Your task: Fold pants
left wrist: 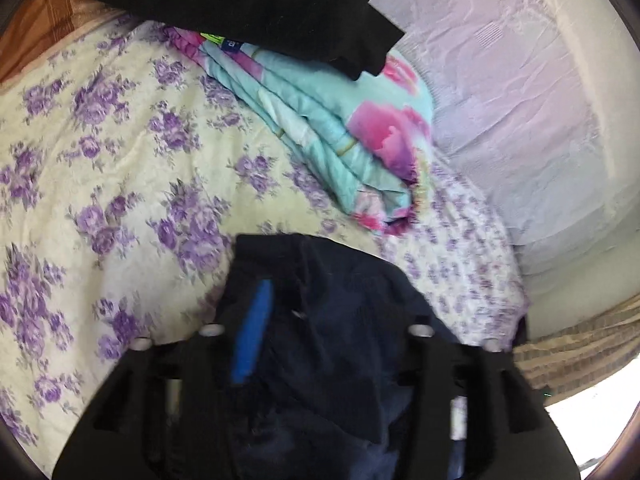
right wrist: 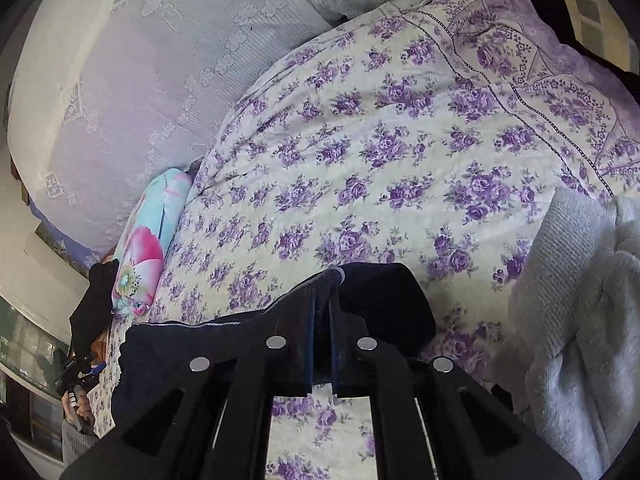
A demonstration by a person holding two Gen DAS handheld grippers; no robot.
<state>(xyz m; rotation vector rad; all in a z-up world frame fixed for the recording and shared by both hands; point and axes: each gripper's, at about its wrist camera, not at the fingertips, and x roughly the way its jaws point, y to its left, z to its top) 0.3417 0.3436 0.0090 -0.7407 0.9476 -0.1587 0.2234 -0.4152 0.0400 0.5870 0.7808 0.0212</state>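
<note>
Pants: dark navy pants (right wrist: 248,344), lifted off the bed and hanging between my two tools, with the floral bedspread (right wrist: 400,160) close beneath them.
Right hand-held gripper (right wrist: 322,300): fingers nearly together, pinching an edge of the cloth; the fabric drapes over both sides of the tips.
Left hand-held gripper (left wrist: 320,320): cloth bunched across the fingers and a blue pad (left wrist: 252,336) showing through, so I judge it is holding the pants, though the tips themselves are covered and I cannot tell how narrow the gap is.
Step, as I read it: carrying a held edge over to lay down a fold.
How I would do it well: keep both grips at one height, keep the edge between them taut so no sag forms, then lower the cloth flat before releasing.
Watch: folded turquoise blanket (left wrist: 340,128) and grey knit (right wrist: 580,300) lie near; I would land the fold on bare bedspread between them.
Risk: thin pinch on the right may slip if I pull hard.
</note>
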